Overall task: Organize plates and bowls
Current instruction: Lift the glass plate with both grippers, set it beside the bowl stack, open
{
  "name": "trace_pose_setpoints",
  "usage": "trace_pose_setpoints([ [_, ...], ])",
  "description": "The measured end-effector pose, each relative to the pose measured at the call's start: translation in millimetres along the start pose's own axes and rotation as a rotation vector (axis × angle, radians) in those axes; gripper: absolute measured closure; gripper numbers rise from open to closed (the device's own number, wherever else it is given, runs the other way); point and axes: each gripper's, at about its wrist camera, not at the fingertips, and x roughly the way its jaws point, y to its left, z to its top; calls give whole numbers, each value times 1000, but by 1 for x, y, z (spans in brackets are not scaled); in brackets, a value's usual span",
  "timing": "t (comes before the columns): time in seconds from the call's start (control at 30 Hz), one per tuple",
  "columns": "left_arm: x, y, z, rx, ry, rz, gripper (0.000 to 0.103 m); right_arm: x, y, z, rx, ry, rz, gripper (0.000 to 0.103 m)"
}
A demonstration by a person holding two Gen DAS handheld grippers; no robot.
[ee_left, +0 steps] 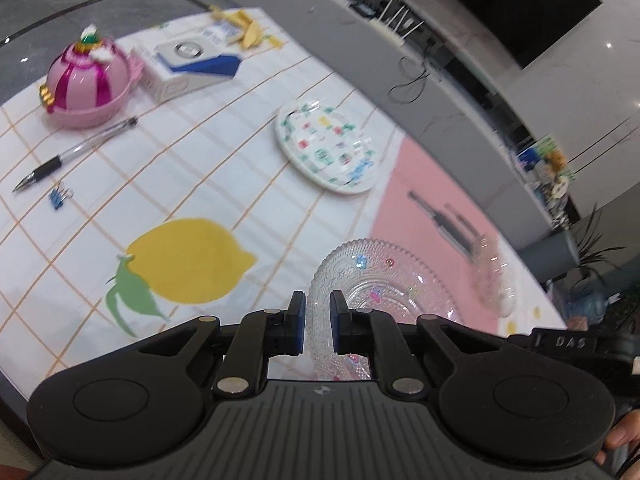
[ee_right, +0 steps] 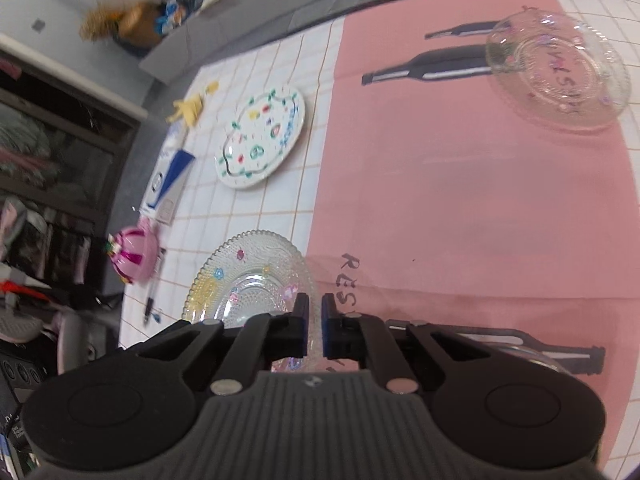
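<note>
A clear patterned glass plate (ee_left: 384,280) is gripped at its near rim by my left gripper (ee_left: 318,322), whose jaws are shut on it. The same plate (ee_right: 248,276) shows in the right wrist view, where my right gripper (ee_right: 315,330) is shut on its right rim. A white plate with coloured prints (ee_left: 328,148) lies flat further back on the cloth; it also shows in the right wrist view (ee_right: 260,136). A clear glass bowl (ee_right: 558,76) sits on the pink cloth, far right. Another clear glass piece (ee_left: 496,280) shows blurred beyond the held plate.
A pink domed toy box (ee_left: 88,84), a white and blue carton (ee_left: 188,64), a pen (ee_left: 72,156), a blue binder clip (ee_left: 60,198) and yellow paper pieces (ee_left: 248,28) lie on the checked tablecloth (ee_left: 224,152). A grey counter (ee_left: 440,92) runs behind the table.
</note>
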Motion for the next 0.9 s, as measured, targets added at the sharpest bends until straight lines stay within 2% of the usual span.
trace_pose_setpoints([
  [0.2, -17, -38, -3, 42, -26, -50, 90, -47, -16, -5, 37, -92, 64, 99],
  [0.43, -35, -104, -25, 144, -53, -123, 90, -124, -50, -23, 52, -231, 97, 99],
  [0.7, -20, -176, -77, 253, 8, -215, 90, -200, -129, -56, 103, -340, 69, 99],
  [0.9, 7, -216, -127, 329, 82, -228, 90, -228, -199, -88, 219, -396, 45, 99],
])
